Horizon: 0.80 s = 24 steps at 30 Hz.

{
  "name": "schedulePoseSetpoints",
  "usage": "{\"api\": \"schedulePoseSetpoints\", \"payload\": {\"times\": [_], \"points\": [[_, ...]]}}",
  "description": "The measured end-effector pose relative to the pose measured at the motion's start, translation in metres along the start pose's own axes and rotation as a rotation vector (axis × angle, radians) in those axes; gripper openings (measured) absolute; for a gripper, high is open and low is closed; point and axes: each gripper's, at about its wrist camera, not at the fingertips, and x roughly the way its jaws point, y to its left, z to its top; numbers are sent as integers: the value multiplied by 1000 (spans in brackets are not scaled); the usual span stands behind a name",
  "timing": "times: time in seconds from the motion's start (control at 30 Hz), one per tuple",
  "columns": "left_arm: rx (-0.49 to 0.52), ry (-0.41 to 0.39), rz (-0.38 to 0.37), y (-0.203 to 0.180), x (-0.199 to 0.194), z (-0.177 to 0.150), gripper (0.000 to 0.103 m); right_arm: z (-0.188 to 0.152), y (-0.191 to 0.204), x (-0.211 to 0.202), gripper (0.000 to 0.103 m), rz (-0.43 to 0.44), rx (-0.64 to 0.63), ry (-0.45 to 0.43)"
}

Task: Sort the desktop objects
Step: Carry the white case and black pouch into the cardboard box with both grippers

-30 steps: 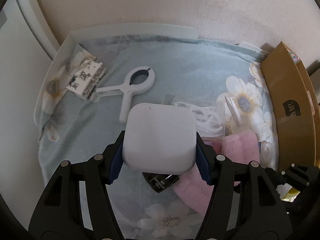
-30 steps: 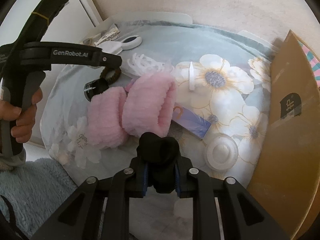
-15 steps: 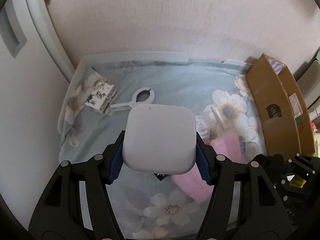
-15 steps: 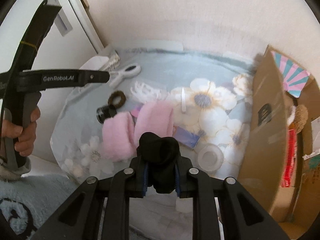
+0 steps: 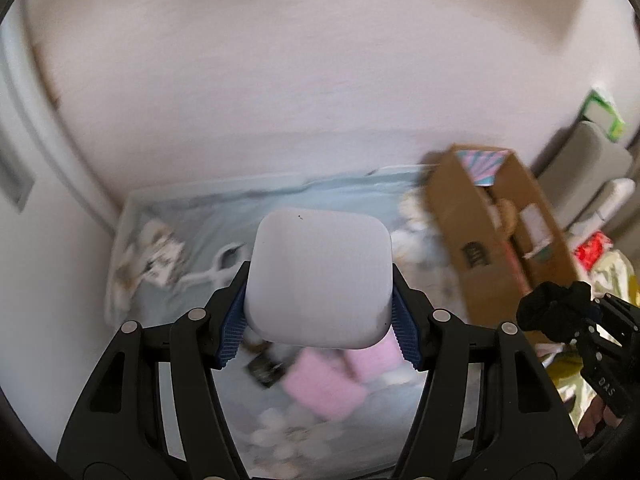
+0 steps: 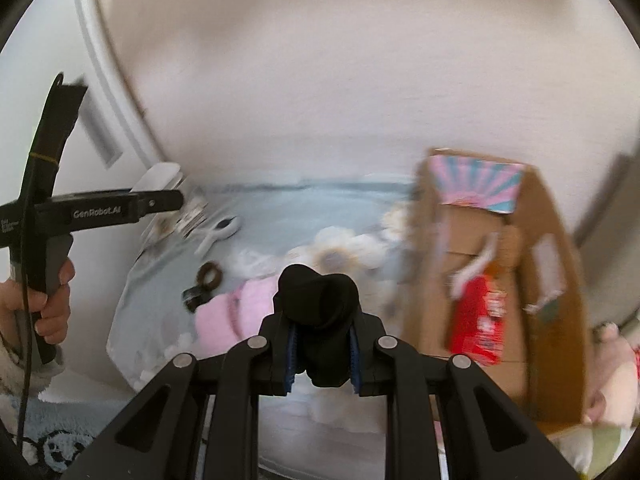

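Desktop objects are partly sorted, I judge: my left gripper (image 5: 318, 312) pinches a white box (image 5: 318, 276), my right gripper (image 6: 322, 344) a black cloth (image 6: 318, 300), both above the tabletop (image 6: 280, 208); pink cuffs (image 5: 324, 384) and clip (image 6: 218, 232) remain, cardboard box (image 6: 496, 280) holds some.

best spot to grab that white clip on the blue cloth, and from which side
Judging from a blurred view: take the white clip across its two long handles, coming straight down from above. It lies flat on the cloth with bare cloth around it; its ring end looks wider and harder to span.
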Motion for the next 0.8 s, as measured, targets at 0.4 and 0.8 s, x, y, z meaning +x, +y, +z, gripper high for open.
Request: {"api": "schedulePoseSetpoints", "payload": {"times": [0.4,0.8], "points": [[257,-49,-221,-145,11,60,60,-13,-86,-55,19,-239,156,-56],[365,95,-281,-240,82,55,60,-35,-119,-49,19,-238,237,-3]]}}
